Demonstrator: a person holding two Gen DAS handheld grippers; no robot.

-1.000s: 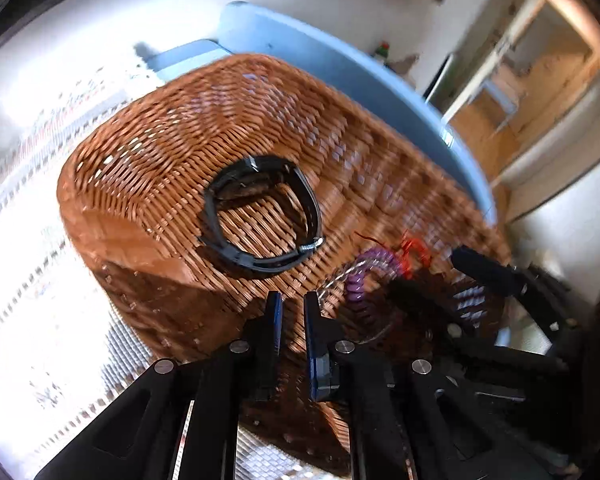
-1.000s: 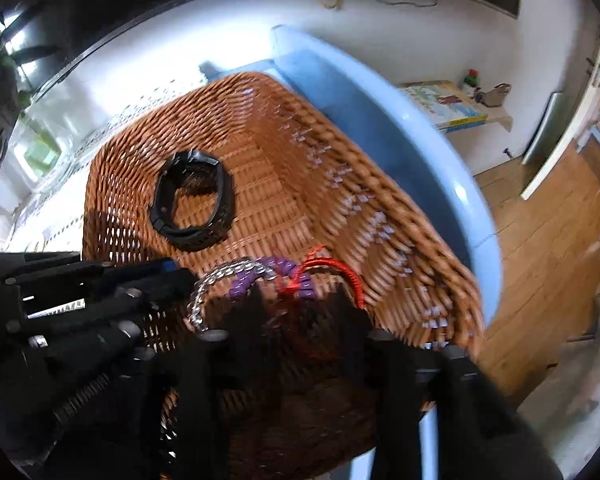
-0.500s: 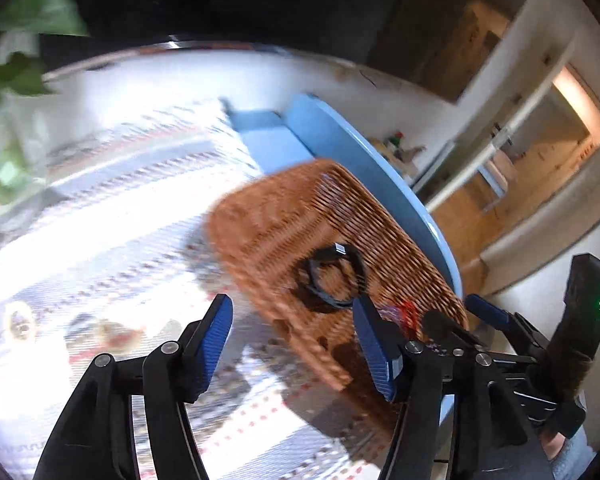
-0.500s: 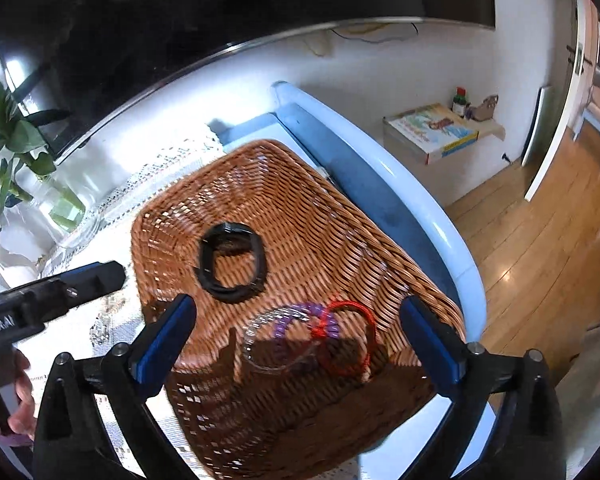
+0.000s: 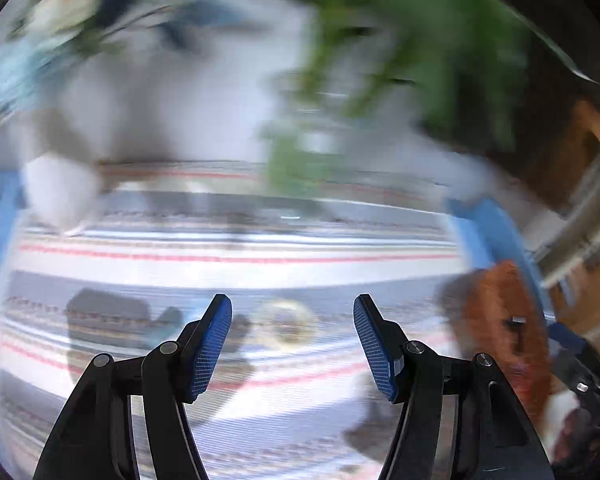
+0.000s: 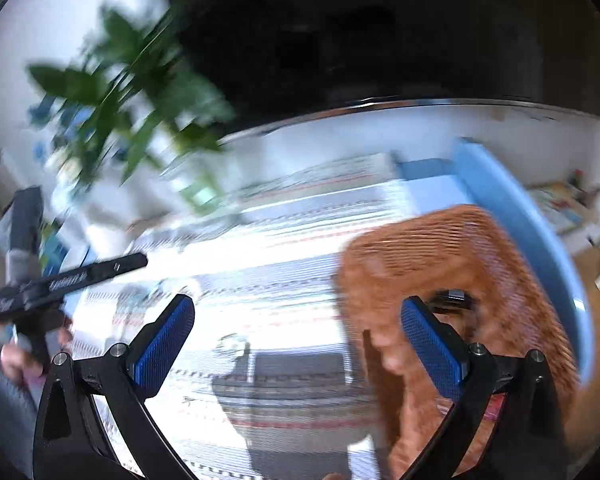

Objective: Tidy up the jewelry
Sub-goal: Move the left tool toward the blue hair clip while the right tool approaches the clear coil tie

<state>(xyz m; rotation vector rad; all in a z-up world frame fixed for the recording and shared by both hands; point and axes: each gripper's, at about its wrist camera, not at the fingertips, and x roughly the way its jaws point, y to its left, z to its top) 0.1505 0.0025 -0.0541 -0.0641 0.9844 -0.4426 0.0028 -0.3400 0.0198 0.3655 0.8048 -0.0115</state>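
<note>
While both views are motion-blurred, a pale ring-shaped piece (image 5: 286, 325) lies on the striped cloth (image 5: 236, 256) dead ahead of the left gripper (image 5: 292, 344) — nearer than the right gripper (image 6: 298, 348). Both grippers gape, empty; wicker basket (image 6: 480, 264) sits rightward.

Both wrist views overlook cloth (image 5: 260, 256), sharing basket (image 6: 460, 264).

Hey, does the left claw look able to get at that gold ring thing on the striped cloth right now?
Probably yes: the left claw is open and empty, and the blurry gold ring lies on the striped cloth just ahead between its fingers, nothing visibly blocking.
</note>
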